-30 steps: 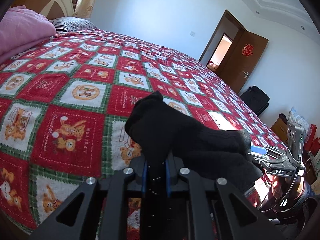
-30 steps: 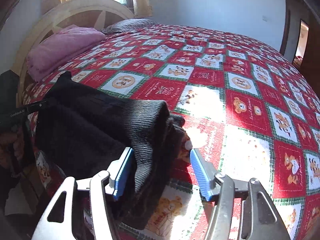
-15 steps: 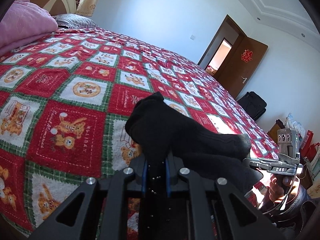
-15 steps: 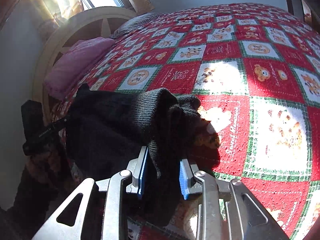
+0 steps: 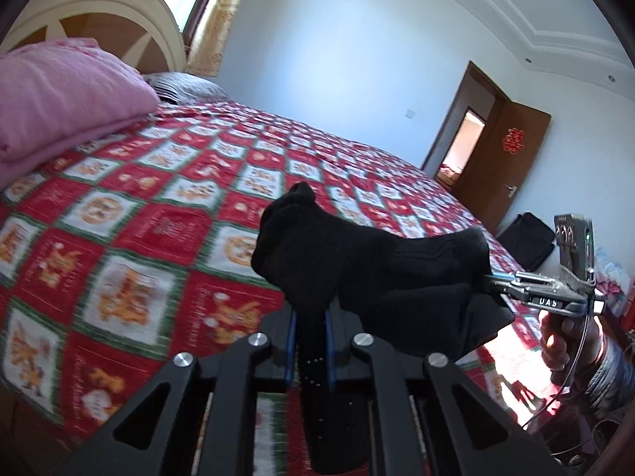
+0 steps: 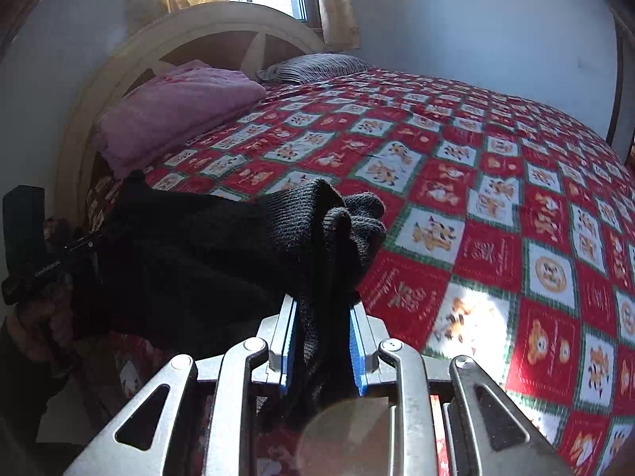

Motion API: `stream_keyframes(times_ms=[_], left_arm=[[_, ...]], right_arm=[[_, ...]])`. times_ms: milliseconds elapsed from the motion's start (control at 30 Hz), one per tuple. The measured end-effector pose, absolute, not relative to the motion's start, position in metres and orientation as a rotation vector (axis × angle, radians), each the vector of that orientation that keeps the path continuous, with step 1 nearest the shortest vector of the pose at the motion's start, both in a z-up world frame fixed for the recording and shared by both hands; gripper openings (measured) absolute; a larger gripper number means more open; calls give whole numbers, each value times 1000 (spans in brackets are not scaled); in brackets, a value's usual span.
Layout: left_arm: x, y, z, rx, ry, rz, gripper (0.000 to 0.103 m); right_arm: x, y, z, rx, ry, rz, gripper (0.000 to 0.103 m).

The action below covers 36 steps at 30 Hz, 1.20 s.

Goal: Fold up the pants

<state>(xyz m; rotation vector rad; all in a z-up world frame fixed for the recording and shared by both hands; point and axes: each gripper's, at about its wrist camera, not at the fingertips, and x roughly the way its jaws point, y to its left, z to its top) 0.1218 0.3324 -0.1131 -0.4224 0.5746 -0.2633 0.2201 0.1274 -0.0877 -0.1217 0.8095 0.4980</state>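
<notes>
Large bed covered by a red, green and white patchwork quilt printed with teddy bears, filling most of both views
Cream arched headboard at the far end, under a window with yellow curtains
Folded pink blanket lying on the quilt near the headboard, with a grey striped pillow just beside it
Brown wooden door standing open in the pale wall beyond the bed, a red ornament on it, and a black bag on the floor below
Black knitted pants held up above the near edge of the bed, stretched in a bunched band between the two grippers, lower folds hanging down
Left gripper, black with blue pads, jaws clenched on one bunched end of the pants
Right gripper, silver with blue pads, jaws clenched on the other end, a thick wad of ribbed fabric between them
Right gripper also seen from the side in the left wrist view, at the far right, with the person's right hand wrapped around its handle
</notes>
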Motion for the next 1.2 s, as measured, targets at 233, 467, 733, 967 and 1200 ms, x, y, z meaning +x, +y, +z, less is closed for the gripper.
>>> stream_keyframes(times_ms=[233, 467, 733, 967, 1200], left_arm=[[133, 362, -138, -459, 616, -168, 12], [137, 362, -161, -442, 670, -135, 12], [137, 361, -170, -435, 687, -90, 36], [132, 362, -172, -426, 698, -59, 57], [119, 362, -162, -408, 716, -22, 69]], right_arm=[[255, 179, -111, -191, 830, 507, 24], [272, 187, -129, -218, 848, 490, 24], [278, 187, -139, -239, 851, 470, 26], [279, 183, -143, -249, 849, 453, 34], [276, 160, -135, -226, 833, 354, 63]])
